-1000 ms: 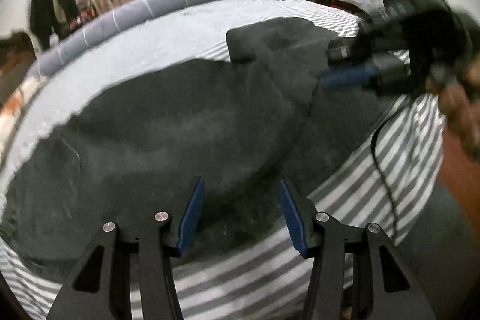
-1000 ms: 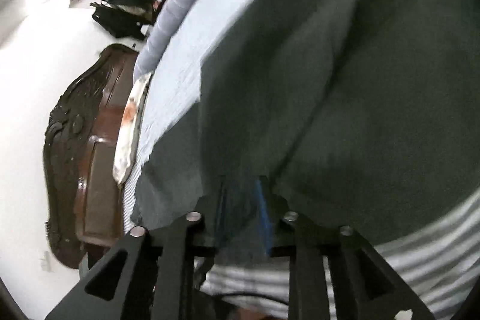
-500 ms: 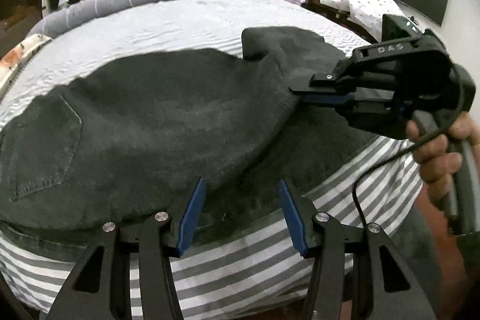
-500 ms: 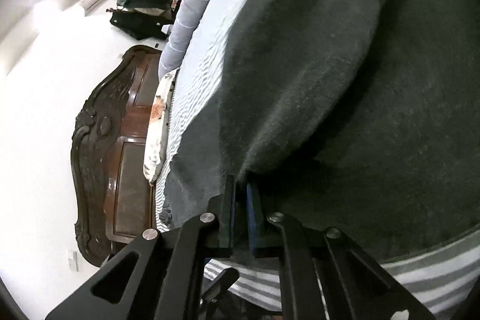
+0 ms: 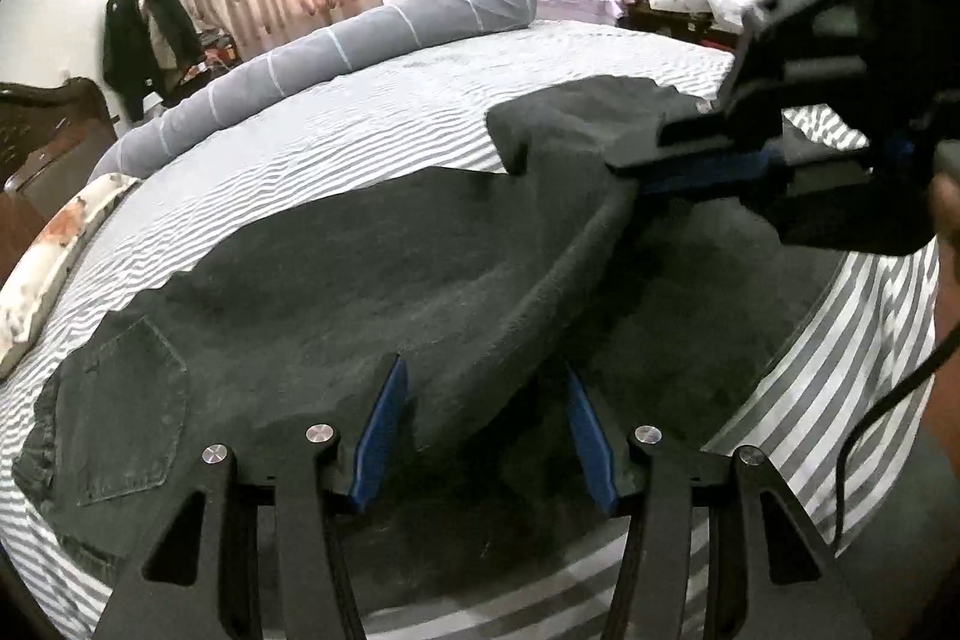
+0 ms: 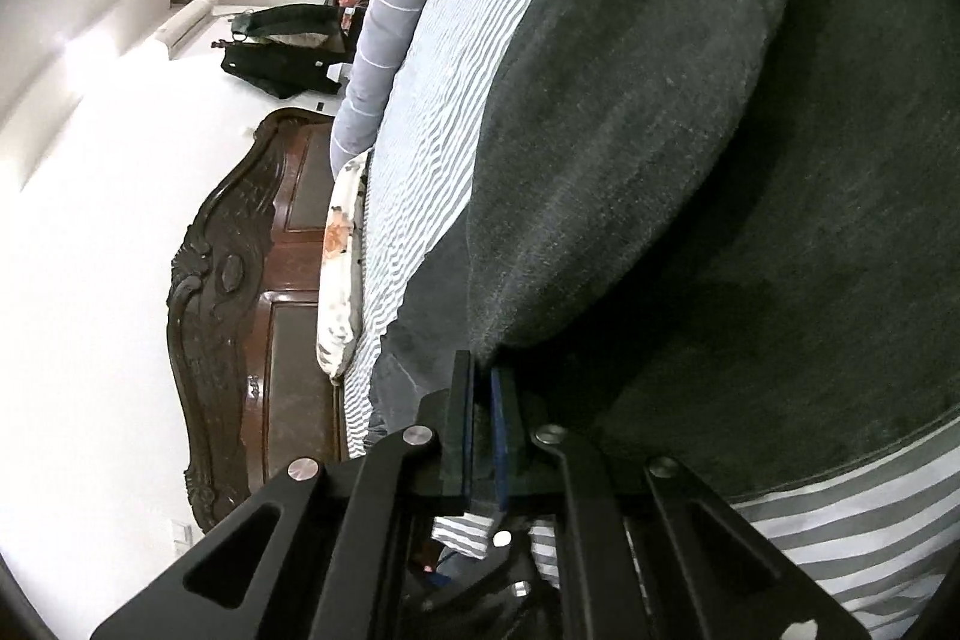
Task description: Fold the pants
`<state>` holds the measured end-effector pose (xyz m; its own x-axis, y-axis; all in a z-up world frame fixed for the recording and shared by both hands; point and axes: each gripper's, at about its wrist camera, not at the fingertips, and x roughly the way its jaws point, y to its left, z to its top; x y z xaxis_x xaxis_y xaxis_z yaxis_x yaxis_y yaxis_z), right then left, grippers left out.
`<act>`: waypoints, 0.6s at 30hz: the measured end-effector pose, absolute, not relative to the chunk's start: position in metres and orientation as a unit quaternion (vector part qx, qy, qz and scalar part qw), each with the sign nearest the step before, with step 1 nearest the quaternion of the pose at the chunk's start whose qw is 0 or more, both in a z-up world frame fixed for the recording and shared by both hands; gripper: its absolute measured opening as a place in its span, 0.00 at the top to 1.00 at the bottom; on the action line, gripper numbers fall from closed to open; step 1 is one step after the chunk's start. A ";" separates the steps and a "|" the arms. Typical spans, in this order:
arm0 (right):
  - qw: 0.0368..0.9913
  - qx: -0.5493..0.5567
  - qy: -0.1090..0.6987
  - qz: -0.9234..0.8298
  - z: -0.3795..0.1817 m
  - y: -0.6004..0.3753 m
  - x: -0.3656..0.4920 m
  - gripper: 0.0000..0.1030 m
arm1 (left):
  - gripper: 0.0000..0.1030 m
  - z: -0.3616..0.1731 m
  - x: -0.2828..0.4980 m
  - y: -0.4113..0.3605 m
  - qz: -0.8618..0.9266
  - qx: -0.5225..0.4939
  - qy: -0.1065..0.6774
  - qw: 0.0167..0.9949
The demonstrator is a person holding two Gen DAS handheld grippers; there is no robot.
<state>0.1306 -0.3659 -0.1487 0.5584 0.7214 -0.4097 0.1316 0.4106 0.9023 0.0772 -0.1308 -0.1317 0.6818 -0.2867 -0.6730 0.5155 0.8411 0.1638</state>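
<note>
1. Jaws of the right gripper [image 6: 480,388] are pressed together on a fold of the dark pants [image 5: 372,280], pinching the cloth at the inner edge of one leg; jaws of the left gripper [image 5: 486,424] stand spread, with a raised ridge of the same cloth between the blue pads but not pressed by them.
2. Pants lie spread across the striped bed [image 5: 372,100], back pocket [image 5: 129,400] at the near left, one leg lifted toward the right gripper and its cuff curled over at the far end.
3. Risk, as I judge it: the right pinch takes only a thin fold near the pad tips, so a brisk pull could let the denim slip free and the leg would drop crooked.
4. Another risk: if the left jaws close on the ridge now, they may catch both layers, or miss the seam, and the fold would come out skewed.
5. Near edge of the bed sits just beside both grippers; cloth dragged that way could slide off.
6. Open room lies beyond the pants, on bare sheet up to the long grey bolster [image 5: 336,40]. A patterned pillow [image 5: 54,256] sits at the left edge, well apart.
</note>
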 end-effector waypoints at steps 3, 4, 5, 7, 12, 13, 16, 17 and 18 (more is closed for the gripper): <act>0.726 0.501 0.424 0.205 -0.147 -0.364 0.130 0.93 | 0.48 -0.136 0.082 -0.137 -0.211 0.187 0.323 0.903; 0.727 0.500 0.424 0.205 -0.148 -0.365 0.128 0.93 | 0.50 -0.136 0.086 -0.139 -0.206 0.188 0.324 0.904; 0.728 0.498 0.424 0.203 -0.147 -0.365 0.128 0.93 | 0.61 -0.136 0.092 -0.139 -0.205 0.182 0.328 0.904; 0.735 0.489 0.422 0.204 -0.146 -0.363 0.126 0.92 | 0.80 -0.134 0.104 -0.138 -0.212 0.162 0.341 0.902; 0.751 0.475 0.422 0.183 -0.156 -0.364 0.125 0.68 | 0.95 -0.126 0.117 -0.126 -0.215 0.113 0.366 0.899; 0.747 0.486 0.420 0.172 -0.162 -0.368 0.124 0.54 | 0.95 -0.122 0.120 -0.122 -0.215 0.096 0.370 0.899; 0.731 0.524 0.403 0.170 -0.180 -0.380 0.125 0.51 | 0.95 -0.108 0.121 -0.117 -0.214 0.077 0.369 0.901; 0.725 0.534 0.398 0.172 -0.186 -0.383 0.129 0.51 | 0.95 -0.104 0.118 -0.118 -0.214 0.075 0.368 0.902; 0.720 0.545 0.392 0.176 -0.190 -0.386 0.131 0.51 | 0.95 -0.100 0.117 -0.117 -0.214 0.072 0.367 0.902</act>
